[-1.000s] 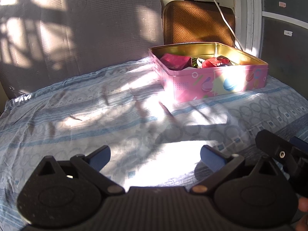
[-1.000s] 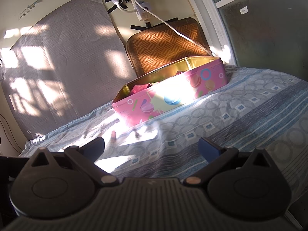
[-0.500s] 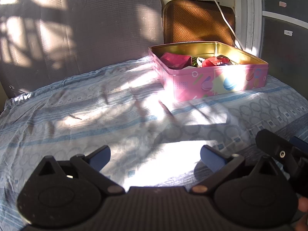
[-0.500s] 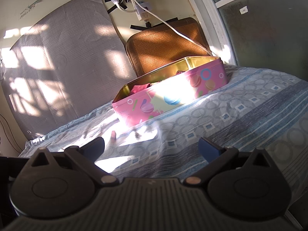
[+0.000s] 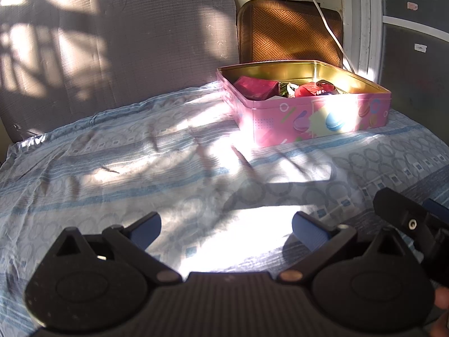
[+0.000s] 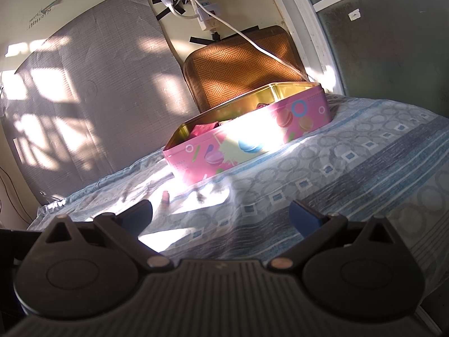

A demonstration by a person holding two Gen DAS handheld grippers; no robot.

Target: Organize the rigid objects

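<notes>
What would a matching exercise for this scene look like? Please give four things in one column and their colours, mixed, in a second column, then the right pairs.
Things:
1. tin box
2. woven cushion
3. cable
4. bed sheet

Colours:
A. white
B. blue and grey pattern
C. pink outside, gold inside
D. brown

Pairs: 1-C, 2-D, 3-A, 4-B

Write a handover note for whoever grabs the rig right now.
Left gripper: jaws open, empty, low over the bedsheet.
Right gripper: jaws open, empty, alongside.
Pink tin: lid off, on the sheet ahead, holding red packets and other small items.
Done: items sit in the tin.
Left: one small reddish object lies on the sheet before the tin; probably goes in. No lid in view.
</notes>
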